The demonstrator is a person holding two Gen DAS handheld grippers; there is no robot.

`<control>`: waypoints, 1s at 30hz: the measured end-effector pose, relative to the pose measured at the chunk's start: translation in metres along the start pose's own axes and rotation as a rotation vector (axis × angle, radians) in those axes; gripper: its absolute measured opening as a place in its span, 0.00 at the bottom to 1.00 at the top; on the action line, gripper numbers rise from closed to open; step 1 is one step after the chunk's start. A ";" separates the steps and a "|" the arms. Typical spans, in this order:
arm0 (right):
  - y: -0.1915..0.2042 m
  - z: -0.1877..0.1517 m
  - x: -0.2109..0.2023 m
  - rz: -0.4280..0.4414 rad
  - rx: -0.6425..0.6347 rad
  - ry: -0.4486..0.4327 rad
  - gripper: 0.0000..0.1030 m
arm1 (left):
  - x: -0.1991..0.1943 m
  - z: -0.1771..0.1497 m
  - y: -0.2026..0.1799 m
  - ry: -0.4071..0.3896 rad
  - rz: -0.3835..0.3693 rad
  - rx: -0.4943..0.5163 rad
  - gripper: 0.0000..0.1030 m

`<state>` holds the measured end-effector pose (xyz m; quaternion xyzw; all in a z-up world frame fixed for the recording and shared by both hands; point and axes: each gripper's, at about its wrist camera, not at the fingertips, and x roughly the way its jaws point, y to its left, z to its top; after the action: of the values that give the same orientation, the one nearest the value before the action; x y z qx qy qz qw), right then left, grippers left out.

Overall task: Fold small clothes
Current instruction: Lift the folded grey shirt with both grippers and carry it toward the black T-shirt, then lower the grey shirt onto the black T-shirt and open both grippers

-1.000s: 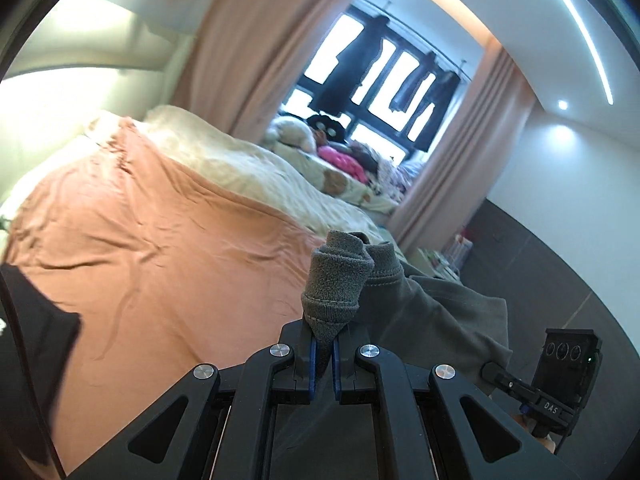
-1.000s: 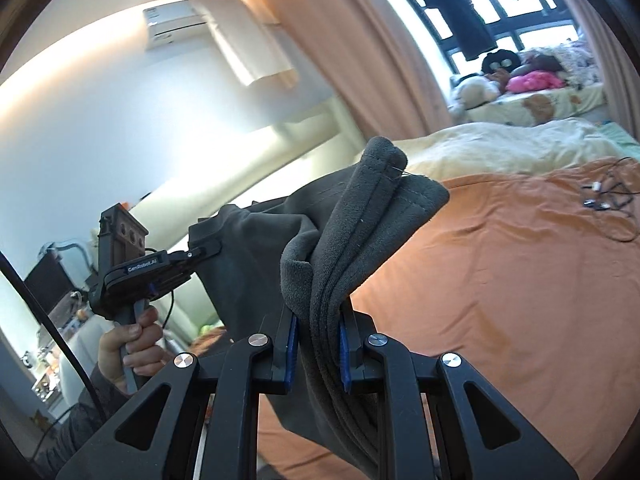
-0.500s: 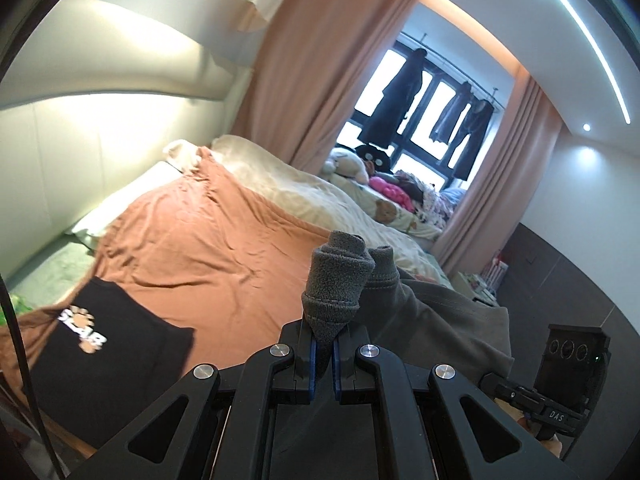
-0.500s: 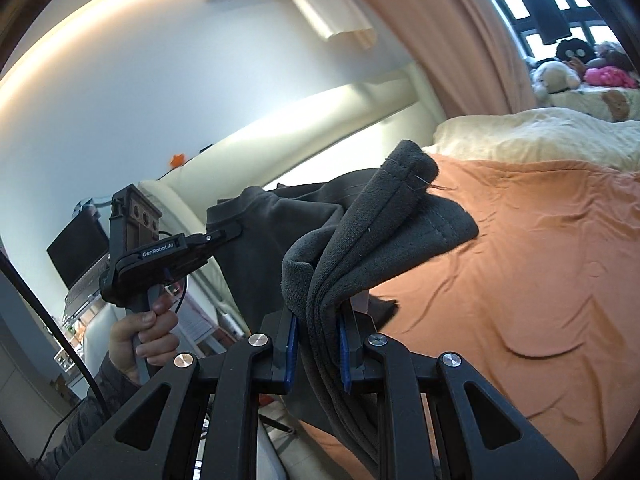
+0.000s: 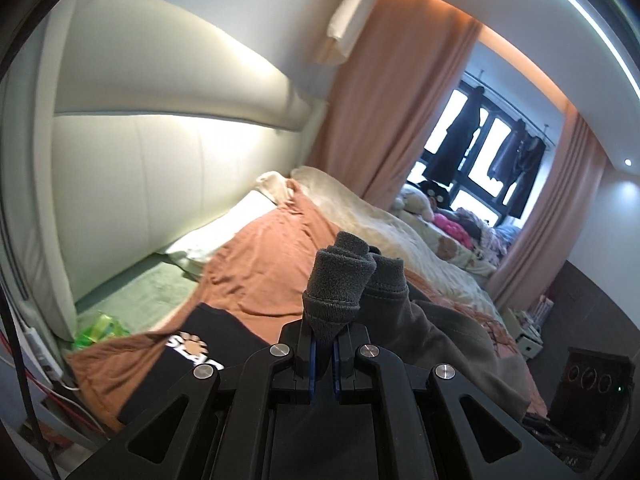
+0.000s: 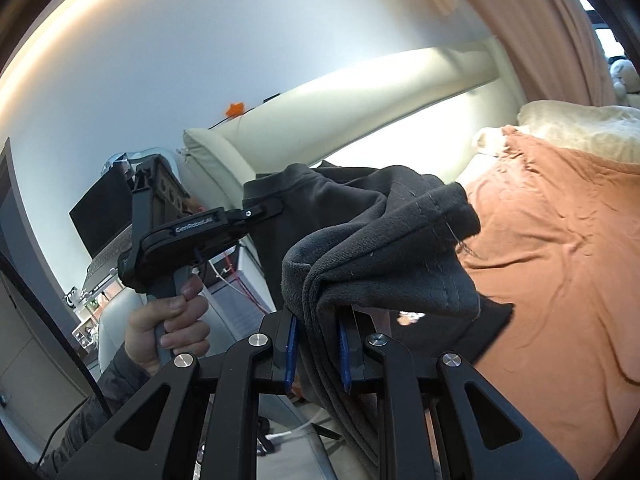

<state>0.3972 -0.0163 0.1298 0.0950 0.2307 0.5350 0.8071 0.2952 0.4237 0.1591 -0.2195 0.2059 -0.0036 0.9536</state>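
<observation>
Above the bed, a dark grey fleece garment hangs stretched between the two grippers, clear of the rust-orange bedspread. The left gripper has its jaws pressed together on a bunched corner of the fabric, which stands up out of the jaws as a rolled, hemmed knob and then drapes away to the right and down. In the right wrist view this same gripper shows from the side, held in the person's left hand, its tip clamped on the garment's far edge just in front of the cream padded headboard.

The right gripper pinches a thick fold of the fleece: several layers pass down between the blue pads, with the hemmed edge flopping over to the right above the jaws and the rest trailing below them.

A black T-shirt with a white and orange print lies flat on the bedspread near the bed's corner, below and left of the left jaws. Beside it, by the headboard, sit a pale green sheet and a white pillow. Farther along the bed are a cream blanket and soft toys under the window, with peach curtains on either side.
</observation>
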 end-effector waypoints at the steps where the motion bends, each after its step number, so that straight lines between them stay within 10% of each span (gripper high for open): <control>1: -0.002 0.001 0.008 0.007 -0.002 0.005 0.13 | 0.001 0.003 0.009 0.000 0.012 -0.001 0.05; 14: -0.067 -0.003 0.074 0.061 0.005 0.095 0.13 | 0.045 0.010 0.083 0.040 0.130 -0.015 0.05; 30: -0.267 0.038 0.031 -0.049 0.089 0.112 0.13 | 0.195 0.004 0.118 0.168 0.171 -0.024 0.05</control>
<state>0.6441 -0.0942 0.0483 0.0951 0.3011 0.5090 0.8008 0.4658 0.5134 0.0361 -0.2113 0.3031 0.0619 0.9272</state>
